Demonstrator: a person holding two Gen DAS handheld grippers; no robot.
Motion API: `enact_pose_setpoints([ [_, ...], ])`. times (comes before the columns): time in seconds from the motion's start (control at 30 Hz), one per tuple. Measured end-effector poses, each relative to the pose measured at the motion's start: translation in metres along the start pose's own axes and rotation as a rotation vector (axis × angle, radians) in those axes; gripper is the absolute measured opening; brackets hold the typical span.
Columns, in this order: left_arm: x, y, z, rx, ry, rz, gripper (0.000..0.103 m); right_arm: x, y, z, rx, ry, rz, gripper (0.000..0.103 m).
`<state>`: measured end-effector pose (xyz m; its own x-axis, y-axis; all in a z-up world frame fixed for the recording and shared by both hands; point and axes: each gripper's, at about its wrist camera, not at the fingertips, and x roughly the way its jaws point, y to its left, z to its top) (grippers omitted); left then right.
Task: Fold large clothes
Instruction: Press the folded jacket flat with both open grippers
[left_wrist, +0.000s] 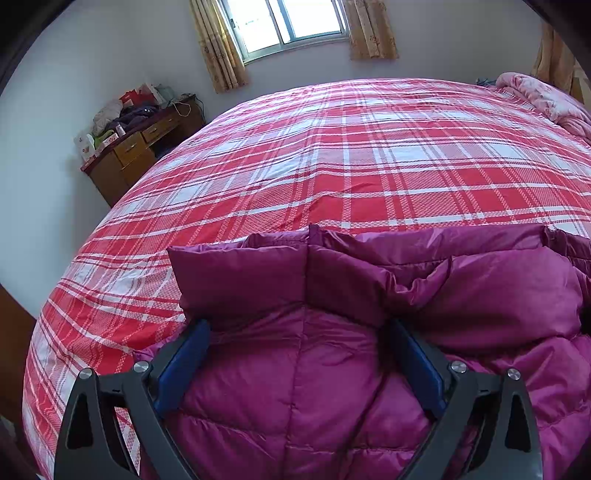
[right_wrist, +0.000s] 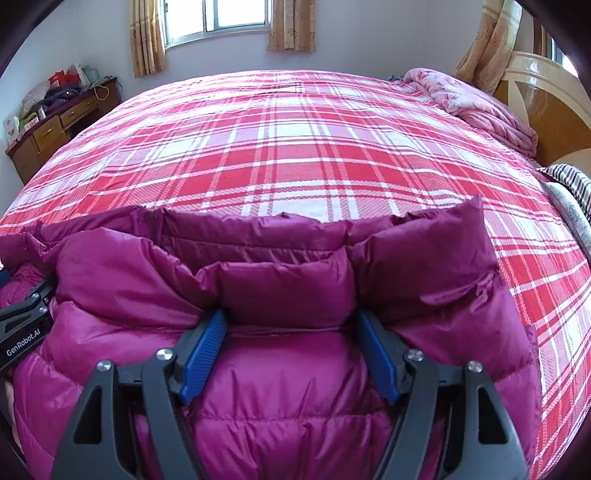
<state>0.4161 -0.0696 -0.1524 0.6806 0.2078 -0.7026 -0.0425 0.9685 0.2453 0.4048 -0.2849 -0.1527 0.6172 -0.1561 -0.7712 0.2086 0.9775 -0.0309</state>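
Observation:
A magenta puffy down jacket (left_wrist: 332, 369) lies on the red and white plaid bed (left_wrist: 332, 155), near its front edge. It also fills the lower part of the right wrist view (right_wrist: 288, 398). My left gripper (left_wrist: 299, 328) is open, its blue pads on either side of a raised fold at the jacket's left part. My right gripper (right_wrist: 291, 317) is open, its blue pads straddling a puffed fold at the jacket's right part. The jacket's far edge is bunched up in thick folds. Part of the left gripper shows at the left edge of the right wrist view (right_wrist: 22, 325).
A wooden desk (left_wrist: 140, 155) piled with clothes and bags stands by the wall left of the bed. A pink quilt (right_wrist: 480, 107) lies bunched at the bed's far right. A wooden headboard (right_wrist: 546, 110) and a striped pillow (right_wrist: 569, 181) are at the right.

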Motion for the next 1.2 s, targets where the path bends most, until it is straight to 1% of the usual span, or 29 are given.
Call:
enact_pose_setpoints([
  [0.93,-0.003,-0.004,0.003,0.027,-0.004,0.039,0.1,0.004,0.003,0.001,-0.02,0.007,-0.035,0.075],
  [1.0,-0.011,0.002,0.003,0.018,0.007,0.03,0.099,0.003,0.005,0.001,-0.028,0.009,-0.041,0.076],
  [1.03,-0.021,0.009,0.002,-0.002,0.008,0.018,0.099,0.002,0.005,0.002,-0.032,0.013,-0.043,0.076],
  [1.07,-0.034,0.016,0.0,-0.034,-0.007,-0.011,0.099,-0.002,0.006,0.002,-0.04,0.014,-0.044,0.076],
  [1.1,-0.052,0.024,-0.004,-0.058,-0.039,-0.055,0.099,-0.008,0.007,0.0,-0.048,0.009,-0.05,0.076],
  [1.13,-0.068,0.027,-0.008,-0.059,-0.075,-0.086,0.099,-0.016,0.008,-0.003,-0.052,-0.001,-0.049,0.076],
  [1.2,-0.087,0.027,-0.018,-0.035,-0.122,-0.097,0.099,-0.038,0.011,-0.013,-0.037,-0.032,-0.001,0.077],
])
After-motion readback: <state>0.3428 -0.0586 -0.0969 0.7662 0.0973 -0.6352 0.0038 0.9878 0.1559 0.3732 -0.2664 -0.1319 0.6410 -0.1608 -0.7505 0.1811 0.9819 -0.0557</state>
